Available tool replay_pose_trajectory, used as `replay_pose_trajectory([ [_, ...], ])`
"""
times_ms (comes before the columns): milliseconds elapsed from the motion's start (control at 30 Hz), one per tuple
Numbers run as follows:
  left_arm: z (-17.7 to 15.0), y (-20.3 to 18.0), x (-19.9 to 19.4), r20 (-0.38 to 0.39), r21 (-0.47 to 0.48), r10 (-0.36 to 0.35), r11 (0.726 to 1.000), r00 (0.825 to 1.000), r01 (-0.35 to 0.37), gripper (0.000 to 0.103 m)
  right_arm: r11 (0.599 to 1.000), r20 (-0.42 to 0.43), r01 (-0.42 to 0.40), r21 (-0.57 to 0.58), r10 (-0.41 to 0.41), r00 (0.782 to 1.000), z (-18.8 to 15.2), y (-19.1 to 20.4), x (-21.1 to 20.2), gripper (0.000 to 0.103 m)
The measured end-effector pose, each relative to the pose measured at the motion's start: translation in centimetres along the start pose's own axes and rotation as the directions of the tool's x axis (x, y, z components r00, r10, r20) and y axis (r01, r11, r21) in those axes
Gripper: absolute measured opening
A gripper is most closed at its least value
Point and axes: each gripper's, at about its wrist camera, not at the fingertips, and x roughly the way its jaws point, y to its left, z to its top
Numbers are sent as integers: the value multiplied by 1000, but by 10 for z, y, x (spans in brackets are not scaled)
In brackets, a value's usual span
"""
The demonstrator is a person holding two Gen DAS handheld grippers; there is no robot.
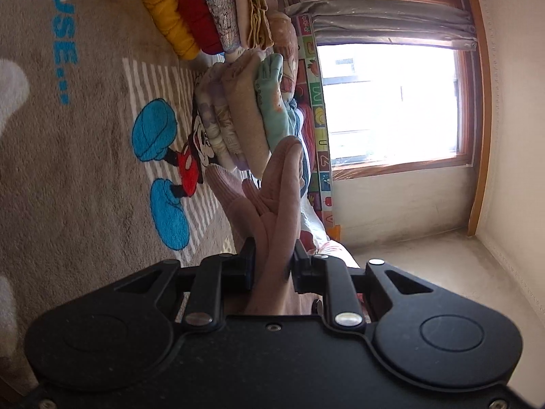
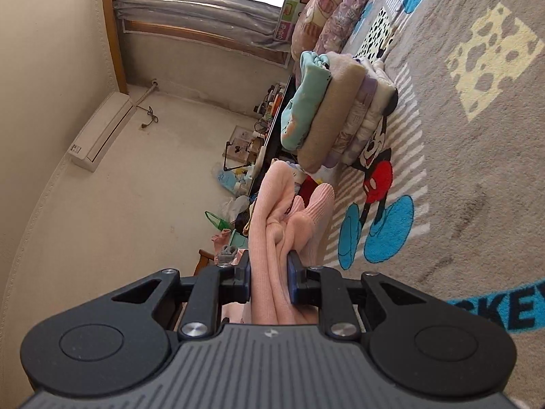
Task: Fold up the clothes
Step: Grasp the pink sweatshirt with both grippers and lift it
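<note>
A grey-brown cartoon-mouse rug (image 1: 85, 143) carries the finished work: a stack of folded garments, mint on top of beige and lilac (image 2: 337, 116), stands beside a second pile in yellow and red (image 1: 184, 13). Both claws are clamped on one pink ribbed knit garment (image 2: 272, 225), the left claw (image 1: 274, 269) and right claw (image 2: 269, 279) each pinching a bunched thickness, probably to carry it toward the stack.

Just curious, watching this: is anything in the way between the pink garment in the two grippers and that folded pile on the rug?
Nothing visible. Both the left gripper and right gripper are shut on the pink garment. The folded pile lies just beyond it, mint piece on top, with only open air between.
</note>
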Motion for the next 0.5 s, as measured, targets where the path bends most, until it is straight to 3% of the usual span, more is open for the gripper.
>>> replay_pose_trajectory([
  [267,96,-32,22,129,-6,-52,999,990,53,18,998,-68,-62,-13,61,996,60,32,112,22],
  [500,173,-52,40,221,22,-40,999,974,36,18,987,-138,-156,49,162,977,102,62,221,22],
])
